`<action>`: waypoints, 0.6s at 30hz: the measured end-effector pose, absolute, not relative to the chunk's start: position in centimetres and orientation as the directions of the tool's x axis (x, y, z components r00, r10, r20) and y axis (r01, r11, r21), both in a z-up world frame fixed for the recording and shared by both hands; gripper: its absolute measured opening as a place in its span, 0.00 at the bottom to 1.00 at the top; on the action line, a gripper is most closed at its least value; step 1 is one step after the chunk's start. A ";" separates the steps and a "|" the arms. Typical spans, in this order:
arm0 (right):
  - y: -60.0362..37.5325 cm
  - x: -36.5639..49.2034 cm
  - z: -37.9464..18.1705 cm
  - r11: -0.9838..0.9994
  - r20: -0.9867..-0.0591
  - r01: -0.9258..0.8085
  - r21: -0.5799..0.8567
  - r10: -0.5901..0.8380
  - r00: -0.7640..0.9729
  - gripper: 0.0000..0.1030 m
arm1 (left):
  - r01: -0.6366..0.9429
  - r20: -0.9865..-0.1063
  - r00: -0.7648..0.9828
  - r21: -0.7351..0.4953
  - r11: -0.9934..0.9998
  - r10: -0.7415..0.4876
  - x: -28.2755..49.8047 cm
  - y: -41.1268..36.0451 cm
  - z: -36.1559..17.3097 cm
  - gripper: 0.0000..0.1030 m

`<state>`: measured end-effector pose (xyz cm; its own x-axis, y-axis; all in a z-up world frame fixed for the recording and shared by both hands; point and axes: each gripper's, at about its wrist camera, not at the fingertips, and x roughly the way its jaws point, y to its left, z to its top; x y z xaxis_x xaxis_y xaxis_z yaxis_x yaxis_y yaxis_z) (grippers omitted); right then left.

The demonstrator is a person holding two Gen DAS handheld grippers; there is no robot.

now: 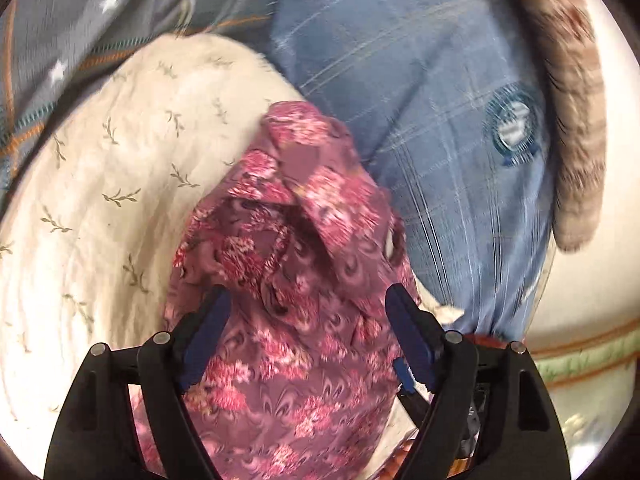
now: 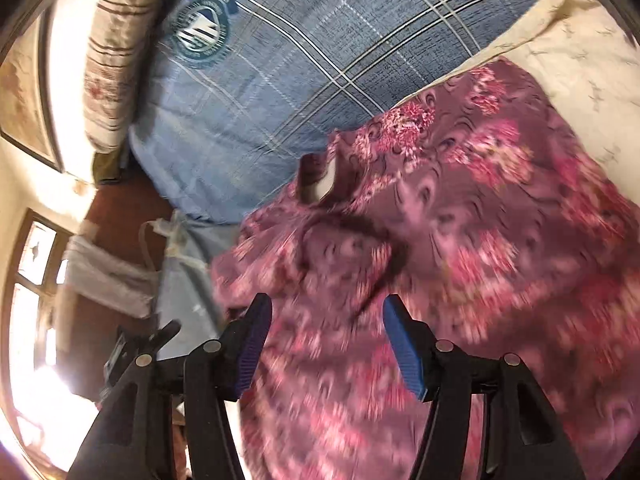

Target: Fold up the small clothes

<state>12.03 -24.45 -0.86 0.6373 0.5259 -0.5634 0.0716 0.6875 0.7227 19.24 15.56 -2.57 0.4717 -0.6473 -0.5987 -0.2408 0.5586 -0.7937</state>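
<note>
A small purple-pink floral garment (image 1: 288, 264) lies bunched on a cream leaf-print cloth (image 1: 100, 200). My left gripper (image 1: 308, 300) is open, its blue-padded fingers wide apart just above the crumpled cloth. In the right wrist view the same floral garment (image 2: 460, 248) spreads wider, with a collar or neck opening (image 2: 324, 180) at its upper left. My right gripper (image 2: 326, 312) is open too, its fingers spread over the garment's near edge. Neither gripper holds anything. Both views are blurred.
A blue plaid pillow with a round badge (image 1: 420, 120) (image 2: 280, 92) lies behind the garment. A striped beige pillow (image 1: 576, 120) (image 2: 120, 52) is beyond it. A grey star-print sheet (image 1: 80, 20) is at the far left. A window (image 2: 32, 280) and dark floor (image 2: 120, 208) show at the bed's side.
</note>
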 end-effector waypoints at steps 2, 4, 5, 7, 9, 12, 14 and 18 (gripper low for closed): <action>-23.6 13.9 -1.9 0.694 -0.581 0.088 0.715 0.519 0.627 0.59 | -0.273 -0.581 0.480 -0.811 0.517 -0.657 20.2 15.7 -3.6 0.77; -23.2 15.1 -2.9 0.701 -0.594 0.102 0.705 0.506 0.625 0.59 | -0.304 -0.558 0.497 -0.830 0.468 -0.665 21.3 16.0 -4.6 0.77; -23.0 15.7 -3.5 0.697 -0.595 0.112 0.708 0.504 0.626 0.59 | -0.322 -0.556 0.503 -0.831 0.453 -0.662 21.8 16.0 -4.9 0.77; -22.6 16.6 -4.3 0.669 -0.562 0.091 0.738 0.535 0.631 0.51 | -0.350 -0.575 0.512 -0.818 0.456 -0.638 23.3 16.2 -5.5 0.64; -22.2 17.4 -3.9 0.659 -0.533 0.033 0.751 0.576 0.620 0.10 | -0.352 -0.577 0.501 -0.817 0.457 -0.645 24.2 16.1 -5.5 0.22; -23.7 16.8 0.1 0.652 -0.448 -0.056 0.756 0.579 0.681 0.10 | -0.303 -0.547 0.502 -0.837 0.456 -0.670 24.4 16.2 -4.2 0.09; -25.9 15.0 4.2 0.648 -0.360 -0.123 0.752 0.559 0.747 0.10 | -0.245 -0.549 0.523 -0.830 0.502 -0.652 23.6 16.2 -2.3 0.09; -30.3 12.0 7.4 0.749 -0.387 -0.078 0.658 0.424 0.819 0.10 | -0.206 -0.547 0.497 -0.828 0.521 -0.673 21.8 15.8 -1.9 0.09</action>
